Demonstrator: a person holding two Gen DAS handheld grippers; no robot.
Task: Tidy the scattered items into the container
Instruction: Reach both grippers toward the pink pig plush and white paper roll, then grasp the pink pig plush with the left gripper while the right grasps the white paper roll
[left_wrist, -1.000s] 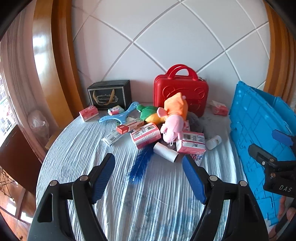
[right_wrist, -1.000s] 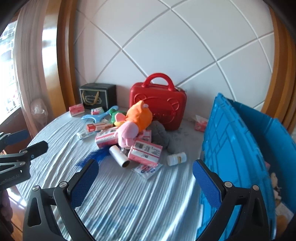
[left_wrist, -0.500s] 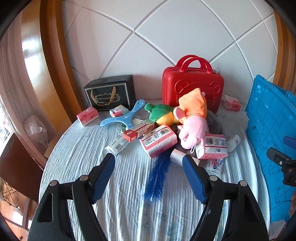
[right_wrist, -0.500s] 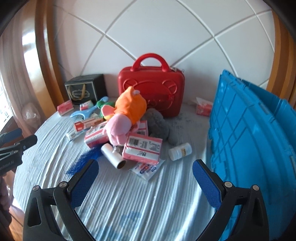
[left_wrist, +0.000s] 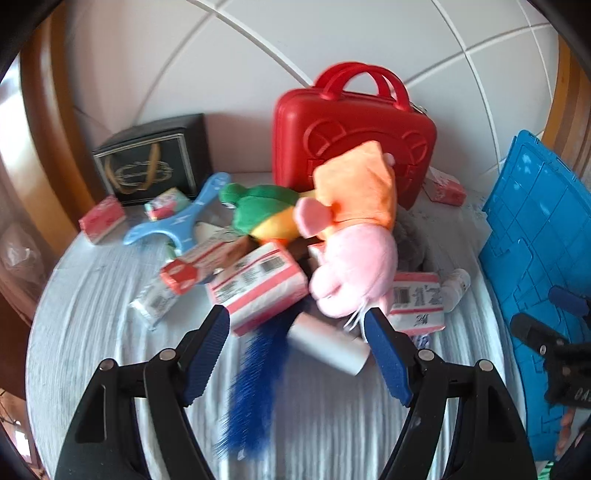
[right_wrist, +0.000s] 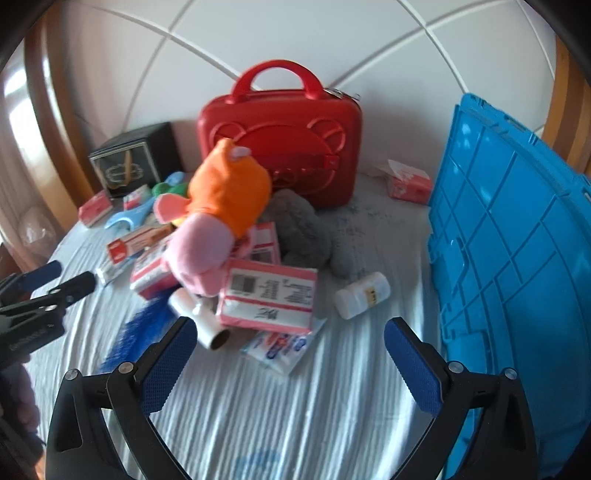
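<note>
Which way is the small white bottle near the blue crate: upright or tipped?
Tipped. The white bottle lies on its side on the striped cloth, apart from the blue crate.

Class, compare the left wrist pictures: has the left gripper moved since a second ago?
Yes. The left gripper has come forward and down toward the pile: the red case looms larger, and the open jaws now frame the paper roll.

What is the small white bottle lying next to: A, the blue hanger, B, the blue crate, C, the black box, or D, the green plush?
B: the white bottle lies on its side on the cloth, just left of the blue crate, far from the things at the back left.
</note>
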